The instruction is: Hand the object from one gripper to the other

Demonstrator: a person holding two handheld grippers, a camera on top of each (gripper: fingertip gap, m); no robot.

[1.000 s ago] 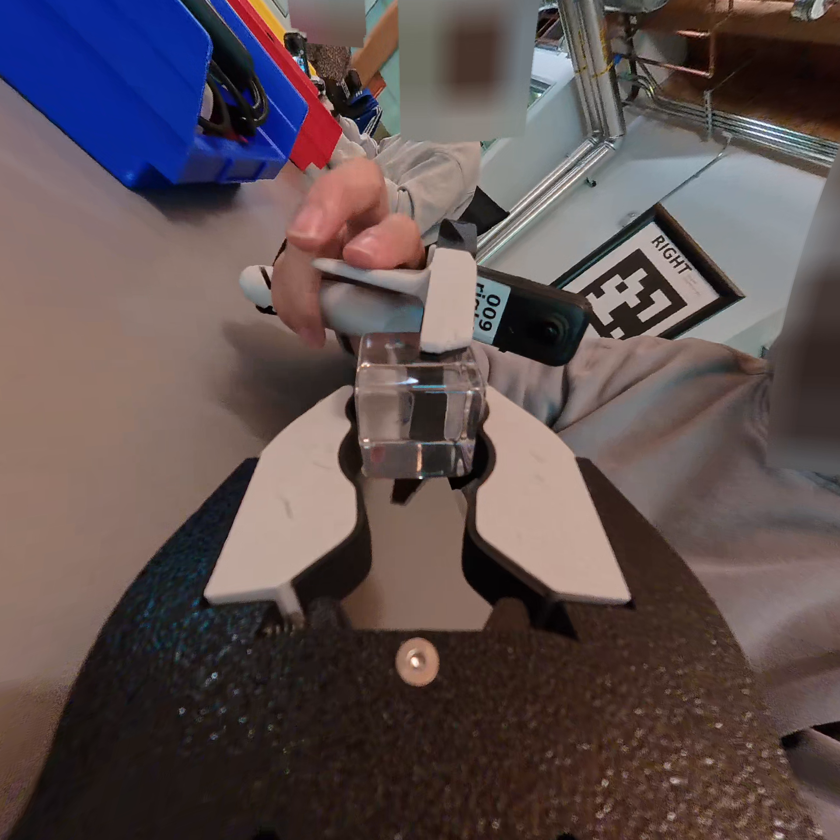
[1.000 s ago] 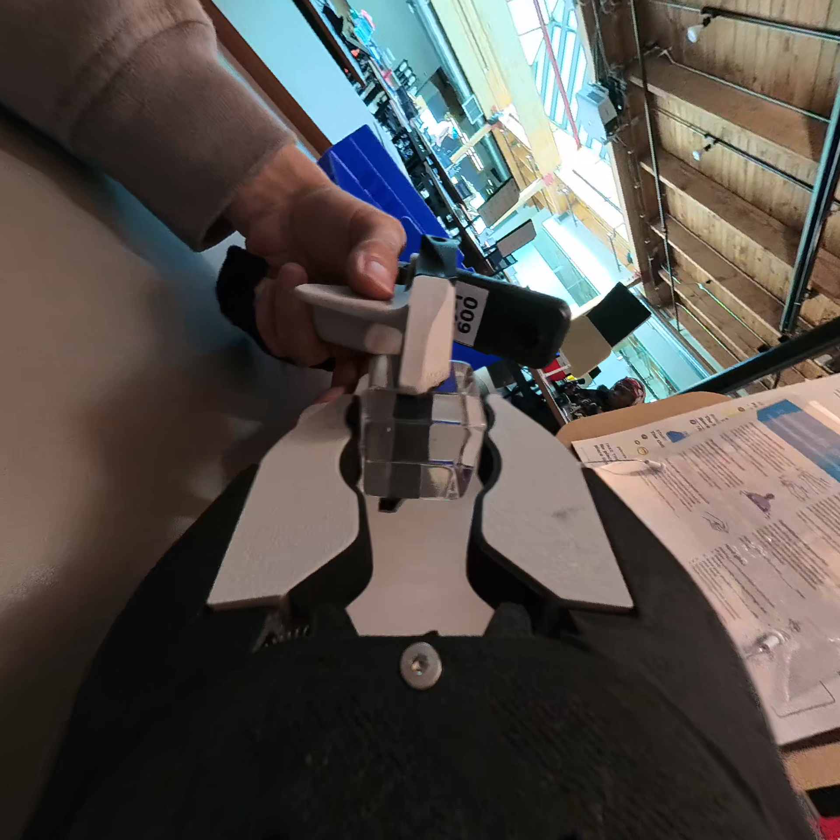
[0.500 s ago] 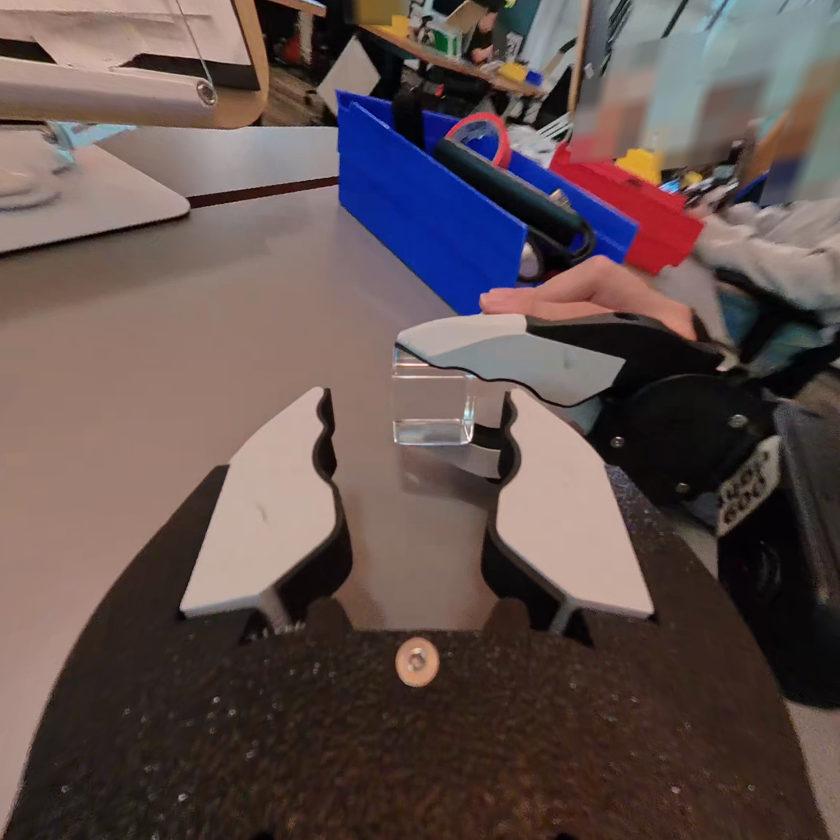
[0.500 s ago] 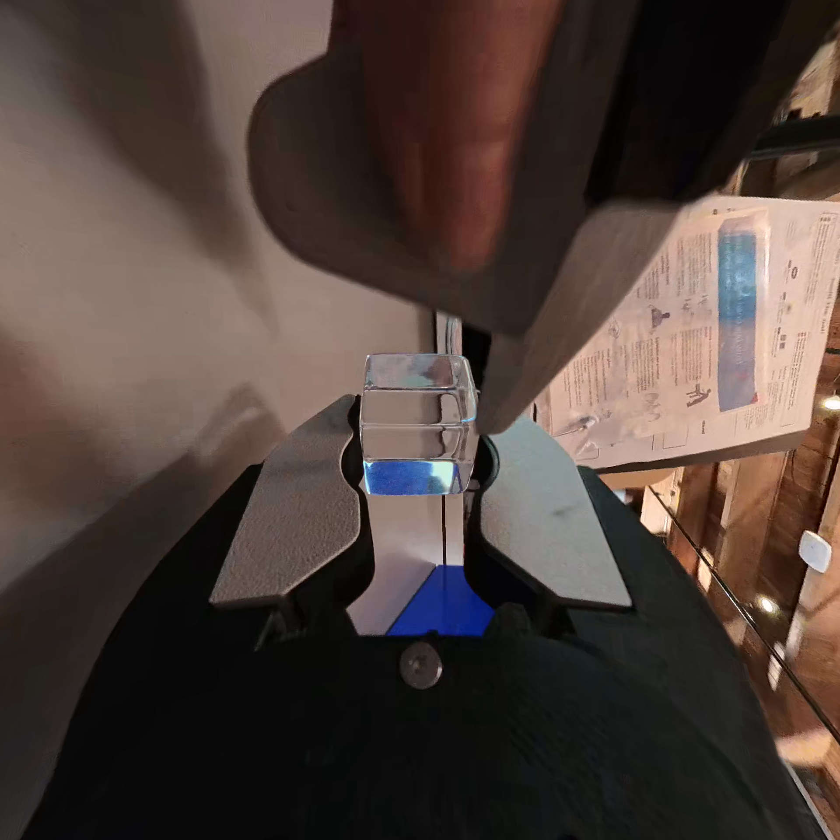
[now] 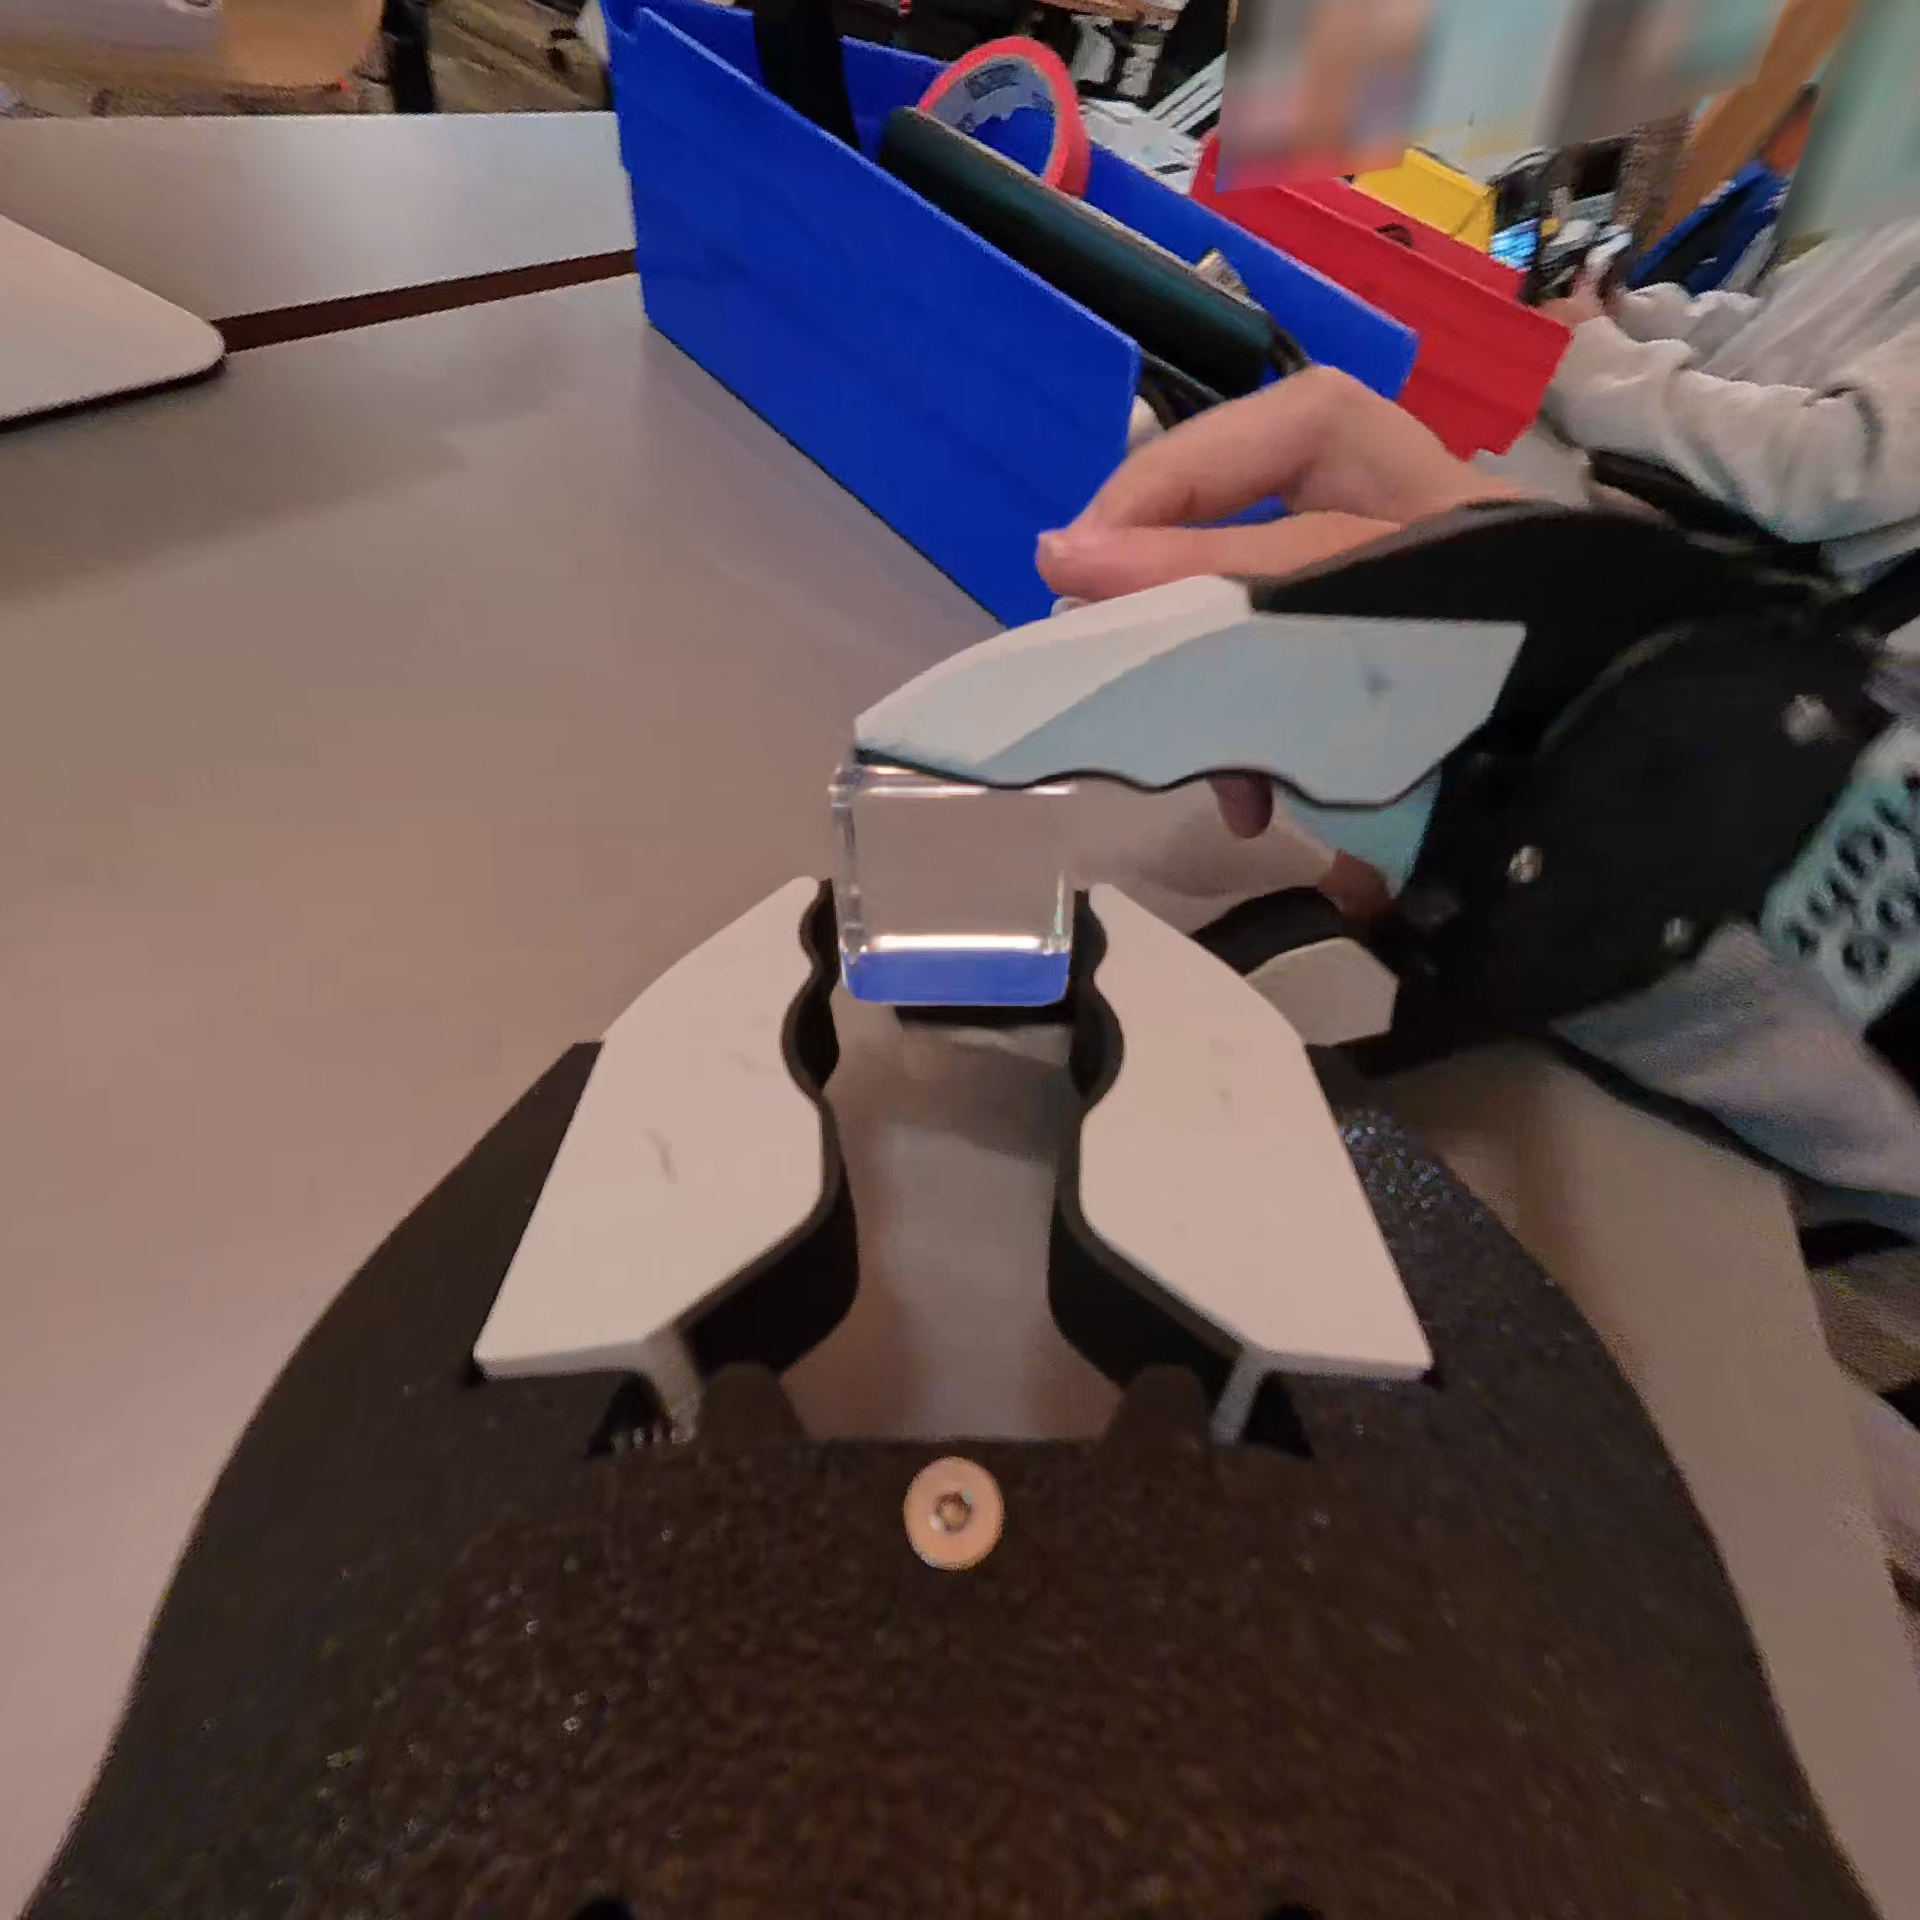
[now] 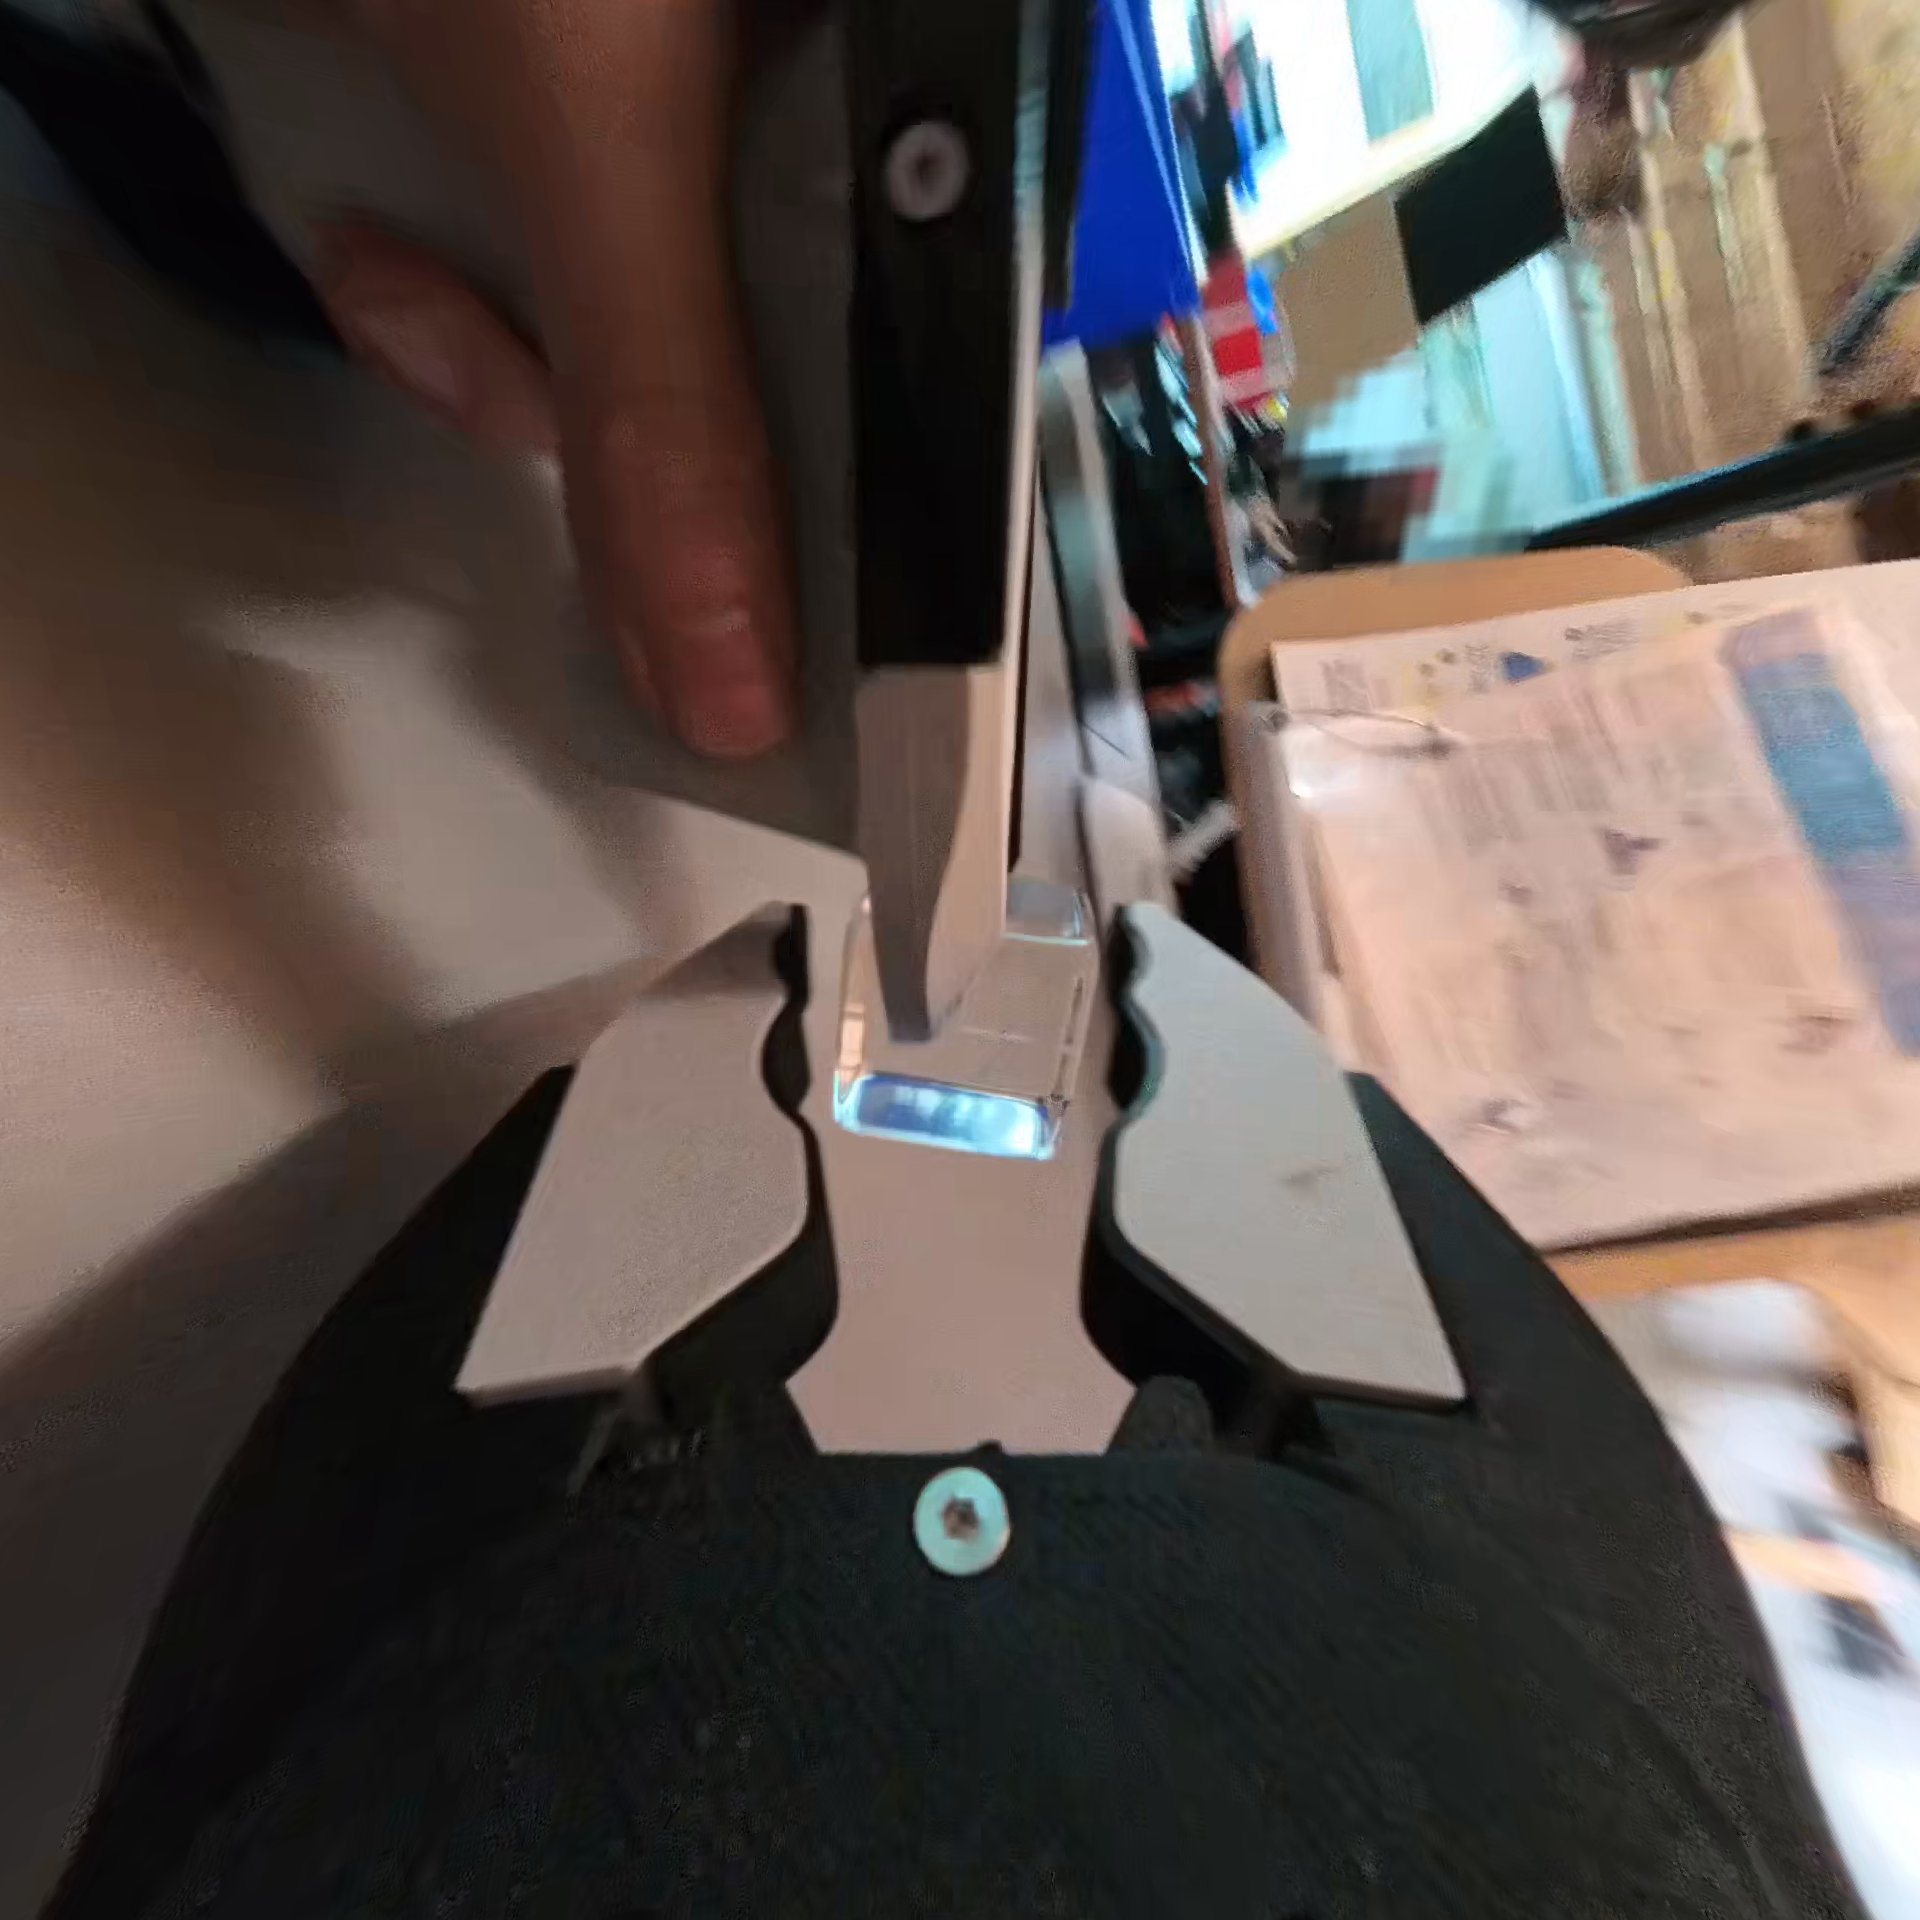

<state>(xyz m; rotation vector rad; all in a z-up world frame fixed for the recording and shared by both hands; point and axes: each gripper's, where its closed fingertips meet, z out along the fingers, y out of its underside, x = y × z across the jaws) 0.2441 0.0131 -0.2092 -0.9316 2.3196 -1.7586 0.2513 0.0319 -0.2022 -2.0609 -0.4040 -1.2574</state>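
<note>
Above the grey table (image 5: 364, 644), a clear cube (image 5: 951, 894) is sitting between the fingertips of the left gripper (image 5: 951, 935), whose fingers are closing against its two sides. The right gripper (image 6: 961, 997) is reaching in from the right and pinching the same cube from above and below, its upper finger (image 5: 1143, 707) lying across the cube's top. A hand (image 5: 1247, 499) is resting on that finger. Behind it, a blue bin (image 5: 883, 312) and a red bin (image 5: 1403, 281) are crowding the table's far side. In the right wrist view, printed sheets (image 6: 1558, 883) are lying to the right.
</note>
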